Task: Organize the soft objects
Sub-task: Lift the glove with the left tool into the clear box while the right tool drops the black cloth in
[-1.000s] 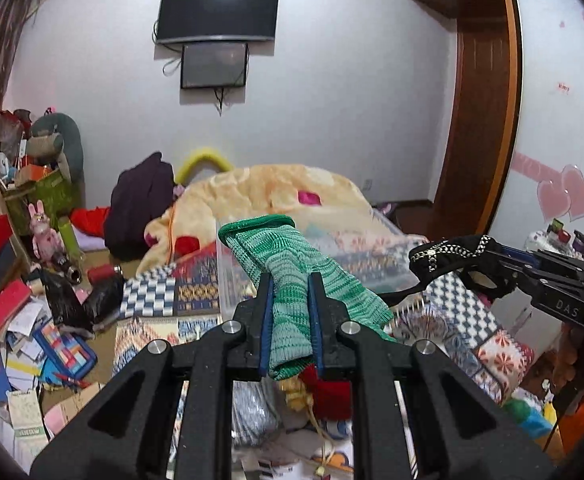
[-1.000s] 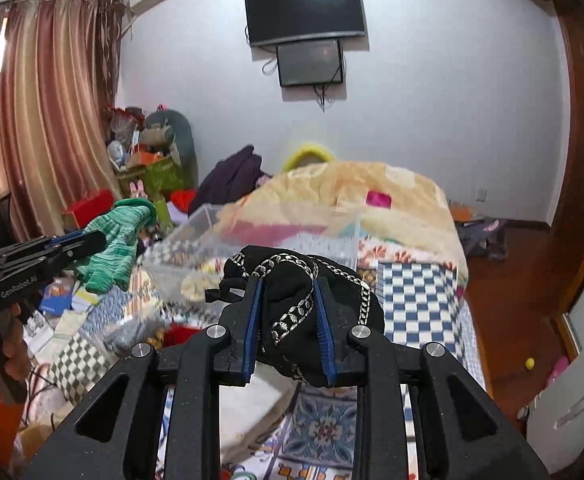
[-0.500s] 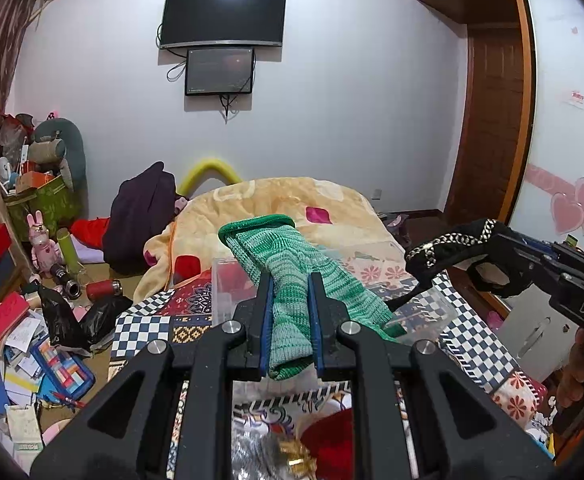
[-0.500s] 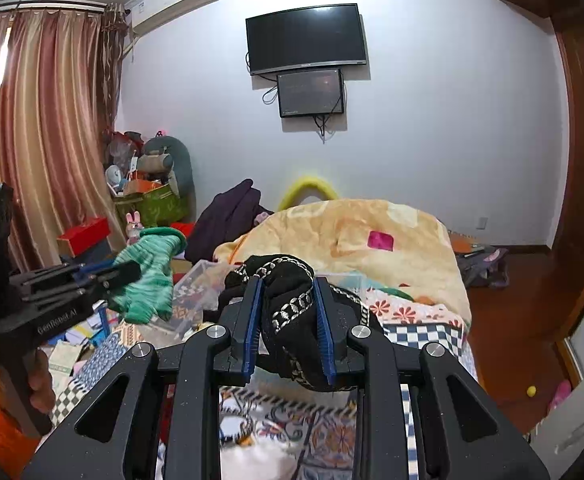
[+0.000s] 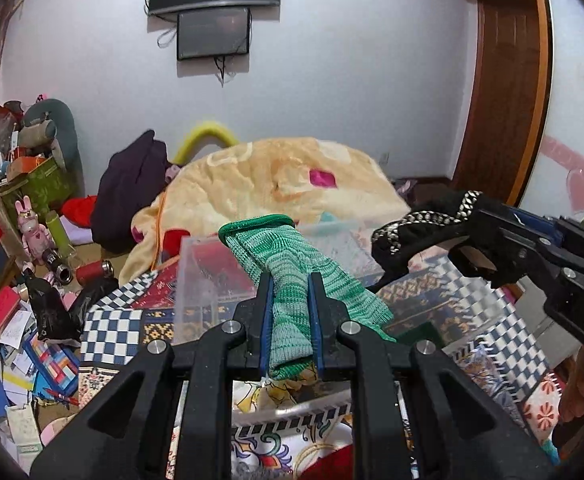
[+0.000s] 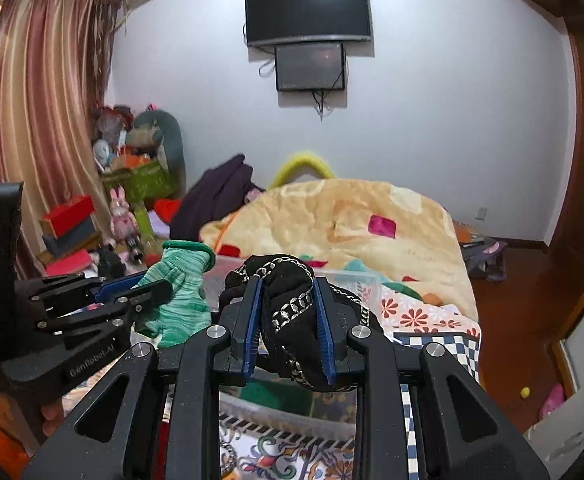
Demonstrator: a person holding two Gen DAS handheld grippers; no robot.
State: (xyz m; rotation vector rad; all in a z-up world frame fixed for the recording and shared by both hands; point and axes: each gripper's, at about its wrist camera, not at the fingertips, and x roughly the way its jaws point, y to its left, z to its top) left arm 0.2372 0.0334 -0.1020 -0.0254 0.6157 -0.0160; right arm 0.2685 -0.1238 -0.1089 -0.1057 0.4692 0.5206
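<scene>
Left gripper (image 5: 290, 308): jaws clamped on green knit sock (image 5: 292, 264), cuff end sticking out forward. Right gripper (image 6: 288, 316): jaws pinched on black fabric piece with silver chain trim (image 6: 292, 304). Both held above clear plastic bin (image 5: 196, 280) on patterned bedspread (image 5: 108, 332); something dark green lies on its floor (image 6: 276, 394), rest unclear. Beyond, yellow blanket (image 5: 276, 184) heaped on bed.
</scene>
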